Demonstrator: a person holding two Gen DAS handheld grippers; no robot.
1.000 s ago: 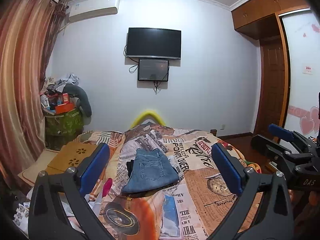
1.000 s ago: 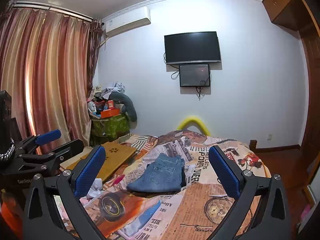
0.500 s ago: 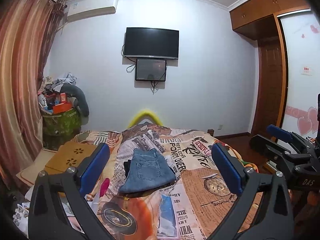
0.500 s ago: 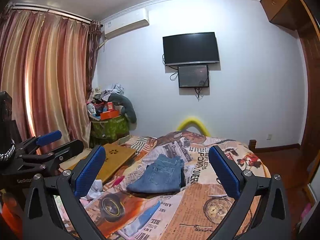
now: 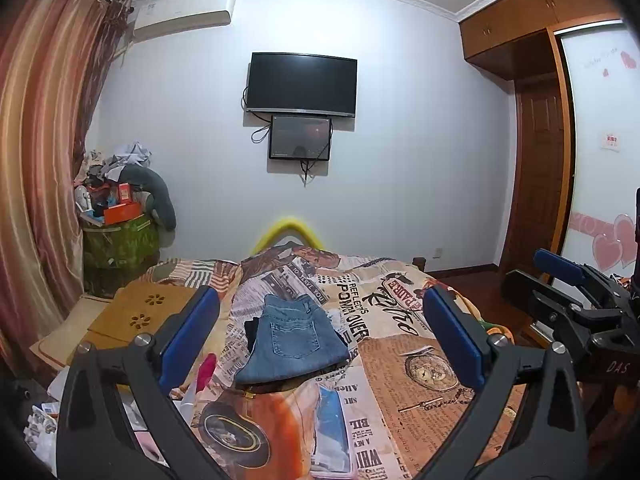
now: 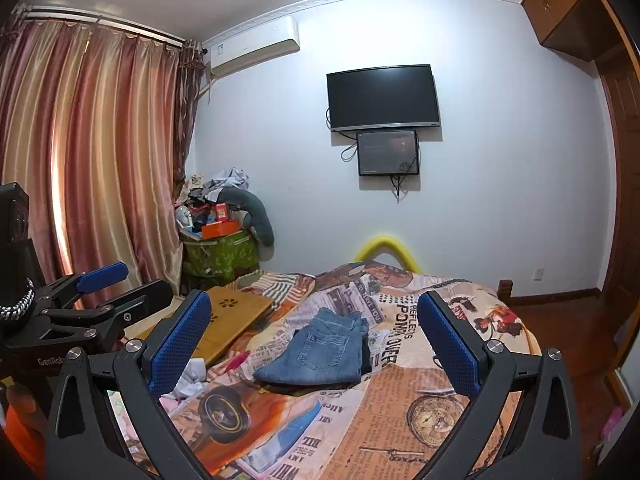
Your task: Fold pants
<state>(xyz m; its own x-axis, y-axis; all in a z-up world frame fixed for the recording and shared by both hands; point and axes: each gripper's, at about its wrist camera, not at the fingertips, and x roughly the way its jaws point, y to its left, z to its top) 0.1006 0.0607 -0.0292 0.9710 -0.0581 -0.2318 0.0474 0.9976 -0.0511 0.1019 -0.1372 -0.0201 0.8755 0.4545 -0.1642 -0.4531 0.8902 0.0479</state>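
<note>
The pants [image 5: 291, 340] [image 6: 320, 354] are blue jeans, folded into one flat bundle. They lie near the middle of the bed [image 5: 400, 360] [image 6: 420, 380], on a cover full of newspaper pictures. There is one pair. The long way of the bundle runs from the near side of the bed toward the far wall. The narrow waist end points to the wall and the wide end points back to the cameras. One back pocket faces up. A dark bit of cloth peeks out along one side of the jeans.

The bed has bare cover all around the pants, with the most room on the right and in front. On the left, a wooden board [image 5: 140, 316] [image 6: 228, 320] lies near the bed's edge, with a few small things close to it. The foot of the bed ends near the wall, where a yellow arch [image 5: 288, 228] [image 6: 386, 246] sticks up.

There are two grippers. The left gripper [image 5: 320, 336] [image 6: 104, 280] is spread wide and holds nothing. The right gripper [image 6: 314, 338] [image 5: 560, 272] is spread wide too, with nothing in it. Both hang above the near end of the bed, well apart from the pants.

One big TV [image 5: 301, 84] [image 6: 383, 97] hangs on the wall with one small screen [image 5: 300, 138] [image 6: 388, 153] under it.
</note>
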